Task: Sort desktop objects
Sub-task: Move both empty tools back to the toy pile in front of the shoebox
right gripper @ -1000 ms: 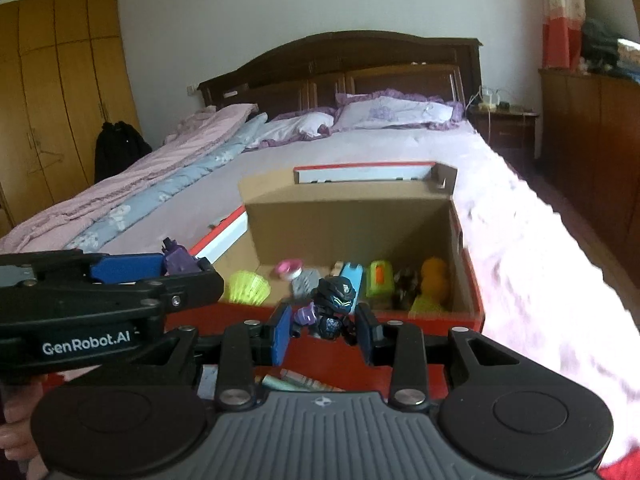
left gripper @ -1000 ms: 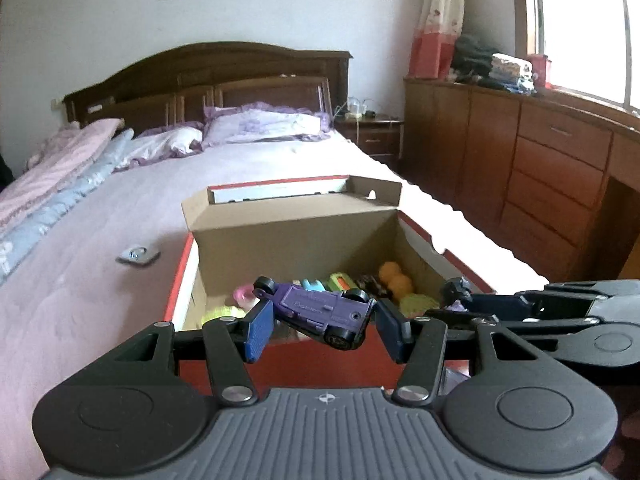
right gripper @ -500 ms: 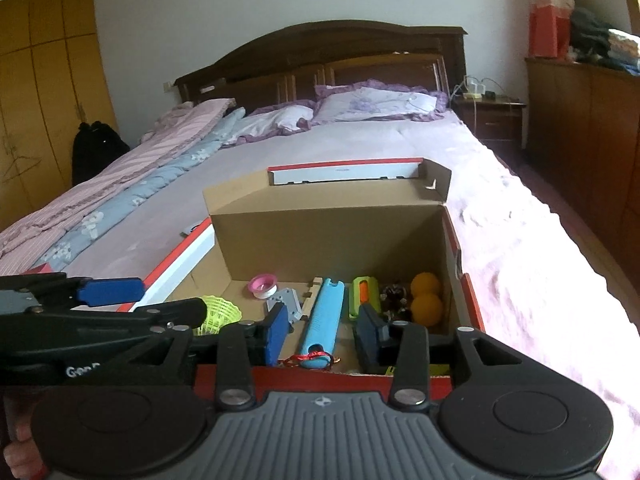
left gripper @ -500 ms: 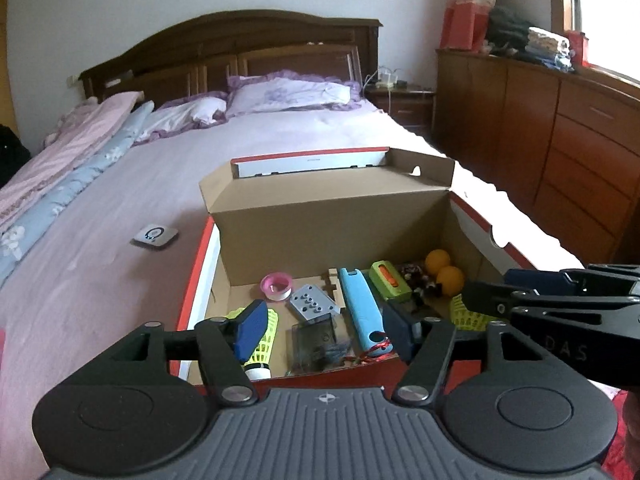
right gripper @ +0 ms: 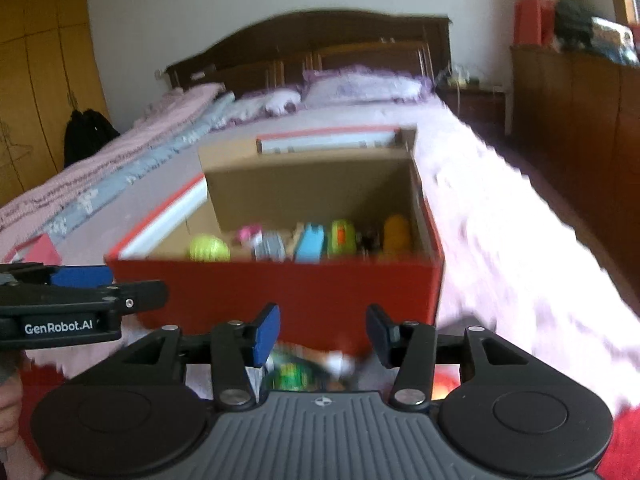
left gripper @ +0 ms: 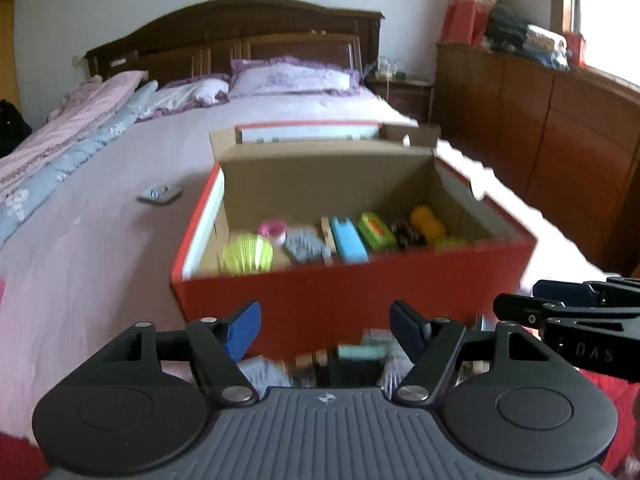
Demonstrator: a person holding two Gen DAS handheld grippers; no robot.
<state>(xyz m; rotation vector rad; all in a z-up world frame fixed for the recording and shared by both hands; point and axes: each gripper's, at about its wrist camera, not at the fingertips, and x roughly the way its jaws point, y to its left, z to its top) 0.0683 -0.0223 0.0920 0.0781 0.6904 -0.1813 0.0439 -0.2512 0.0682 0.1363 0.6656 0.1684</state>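
The left gripper point(left gripper: 325, 328) has its blue-padded fingers point(left gripper: 242, 330) spread wide with nothing between them, low in the centre of its frame; below the gap lies a blurred jumble of small objects point(left gripper: 340, 360) too smeared to identify. The right gripper point(right gripper: 322, 334) is likewise released and empty, its fingers point(right gripper: 266, 334) parted over more blurred items point(right gripper: 296, 372) at lower centre. Just beyond both grippers, filling mid-frame, sits the open red cardboard box point(left gripper: 352, 296) on the bed point(left gripper: 92, 240). Inside it, left to right, lie a yellow-green shuttlecock point(left gripper: 247, 253), a pink ring-shaped item point(left gripper: 273, 230), a grey piece point(left gripper: 306, 245), a blue case point(left gripper: 349, 239), a green item point(left gripper: 376, 231) and orange balls point(left gripper: 428, 222). A small flat device point(left gripper: 159, 193) rests on the bedspread left of the box.
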